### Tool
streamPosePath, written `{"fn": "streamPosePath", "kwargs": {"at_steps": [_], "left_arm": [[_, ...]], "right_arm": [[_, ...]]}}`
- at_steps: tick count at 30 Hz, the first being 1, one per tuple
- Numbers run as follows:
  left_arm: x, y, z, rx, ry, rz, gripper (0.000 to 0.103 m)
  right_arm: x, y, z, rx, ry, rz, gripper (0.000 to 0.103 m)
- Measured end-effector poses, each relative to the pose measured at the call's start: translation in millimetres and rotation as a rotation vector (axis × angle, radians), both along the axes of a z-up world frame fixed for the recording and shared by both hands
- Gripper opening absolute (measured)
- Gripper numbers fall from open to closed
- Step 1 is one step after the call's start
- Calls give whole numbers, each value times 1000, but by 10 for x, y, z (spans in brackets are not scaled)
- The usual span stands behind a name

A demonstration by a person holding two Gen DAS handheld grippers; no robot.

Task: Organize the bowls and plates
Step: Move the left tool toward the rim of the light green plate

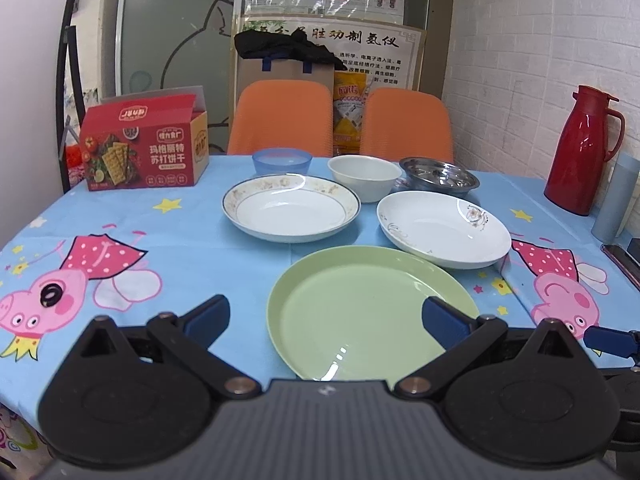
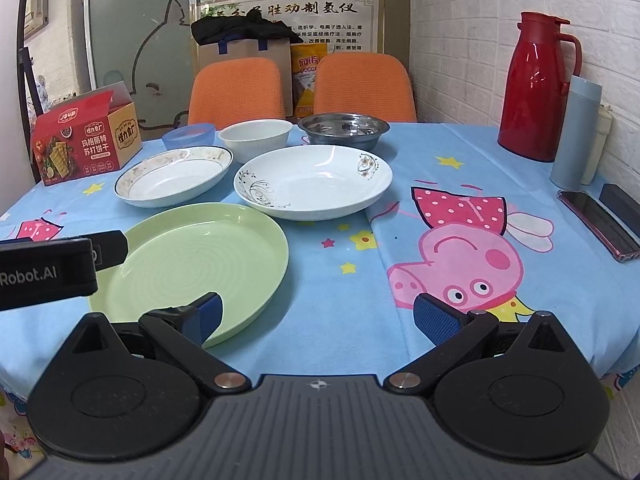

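Crockery laid out singly, nothing stacked yet; both grippers hover empty at the near edge.
Left gripper fingers spread over green plate; rimmed plate, floral plate, bowls behind, likely awaiting nesting; right gripper spread above the surface.

Far off to the upper left of the claw there's an open red cracker box on the cartoon-pig tablecloth. Straight ahead, past the table edge, two orange chairs. Way out right: a red thermos jug, a pale blue tumbler and a phone lying flat.
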State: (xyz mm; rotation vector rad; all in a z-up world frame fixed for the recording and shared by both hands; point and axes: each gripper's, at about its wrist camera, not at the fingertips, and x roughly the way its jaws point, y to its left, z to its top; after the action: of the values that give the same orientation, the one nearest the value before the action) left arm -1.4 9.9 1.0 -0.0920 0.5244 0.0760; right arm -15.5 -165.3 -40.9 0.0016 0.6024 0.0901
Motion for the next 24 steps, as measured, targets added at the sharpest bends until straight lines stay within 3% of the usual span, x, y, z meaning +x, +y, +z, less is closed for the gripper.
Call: {"fn": "streamPosePath", "kwargs": {"at_steps": [24], "left_arm": [[361,111,-1,-22,59,-3,102]], "right_arm": [[299,99,18,-28,39,14,103]]}}
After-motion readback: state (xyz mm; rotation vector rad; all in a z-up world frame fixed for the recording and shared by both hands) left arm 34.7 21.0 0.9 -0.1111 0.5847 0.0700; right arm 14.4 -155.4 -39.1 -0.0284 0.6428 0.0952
